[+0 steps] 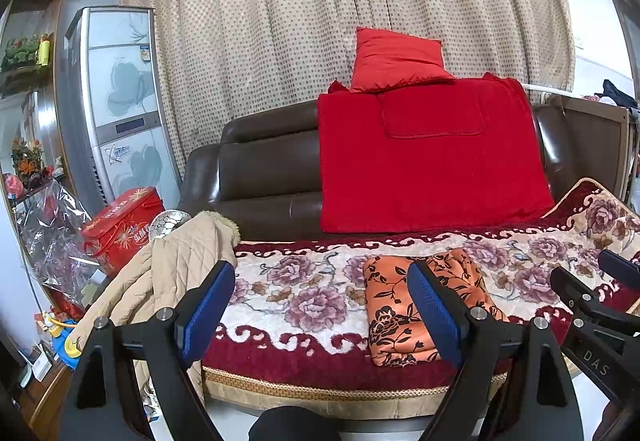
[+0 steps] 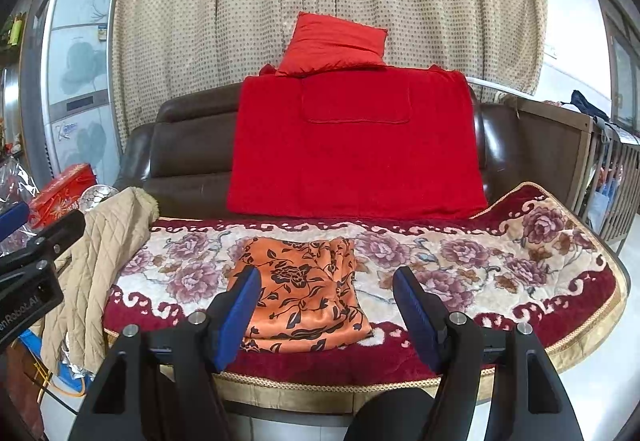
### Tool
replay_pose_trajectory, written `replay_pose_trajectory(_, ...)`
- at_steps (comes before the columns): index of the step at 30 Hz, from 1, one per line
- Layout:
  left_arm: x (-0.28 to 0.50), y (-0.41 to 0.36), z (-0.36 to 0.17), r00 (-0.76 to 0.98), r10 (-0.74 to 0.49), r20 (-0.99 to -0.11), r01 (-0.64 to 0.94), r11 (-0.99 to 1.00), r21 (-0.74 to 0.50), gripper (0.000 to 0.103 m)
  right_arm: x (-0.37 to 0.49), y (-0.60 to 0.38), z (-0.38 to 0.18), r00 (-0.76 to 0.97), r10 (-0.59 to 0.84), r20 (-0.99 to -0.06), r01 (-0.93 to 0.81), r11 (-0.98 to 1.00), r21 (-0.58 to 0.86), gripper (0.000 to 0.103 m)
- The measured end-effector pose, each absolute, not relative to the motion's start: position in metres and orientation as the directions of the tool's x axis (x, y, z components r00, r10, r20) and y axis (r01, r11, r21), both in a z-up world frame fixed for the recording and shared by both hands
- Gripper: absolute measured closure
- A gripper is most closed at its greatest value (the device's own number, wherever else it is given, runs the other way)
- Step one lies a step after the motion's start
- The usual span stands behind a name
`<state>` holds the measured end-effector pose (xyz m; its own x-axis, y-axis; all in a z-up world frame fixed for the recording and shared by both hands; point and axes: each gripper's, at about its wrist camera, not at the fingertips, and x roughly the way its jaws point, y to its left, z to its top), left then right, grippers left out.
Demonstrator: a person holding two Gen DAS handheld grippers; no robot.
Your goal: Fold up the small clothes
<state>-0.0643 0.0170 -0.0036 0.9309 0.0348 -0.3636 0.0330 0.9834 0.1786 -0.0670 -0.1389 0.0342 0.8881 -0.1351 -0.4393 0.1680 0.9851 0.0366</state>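
Observation:
An orange cloth with a black flower print [image 1: 394, 305] lies folded into a rough rectangle on the flowered sofa cover [image 1: 308, 281]. It also shows in the right wrist view [image 2: 304, 289], near the seat's front edge. My left gripper [image 1: 320, 309] is open and empty, held in front of the seat with the cloth behind its right finger. My right gripper [image 2: 326, 311] is open and empty, with the cloth behind its left finger. Both stay clear of the cloth.
A beige quilted jacket [image 1: 168, 273] hangs over the sofa's left arm. A red blanket [image 2: 352, 149] and a red cushion [image 2: 336, 45] rest on the brown backrest. A red box [image 1: 120, 229] and clutter stand at the left. A wooden crib [image 2: 608, 177] stands at the right.

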Motion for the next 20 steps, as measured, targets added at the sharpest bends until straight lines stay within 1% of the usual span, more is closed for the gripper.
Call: replay_pose_trajectory(20, -0.051, 0.021, -0.006, 0.924, 0.01, -0.383, 0.054, 0.986, 0.157, 0.015, -0.054, -0.132, 0.031, 0.881, -0.135, -0.453, 0.159, 0.987, 0.016, 0.031)
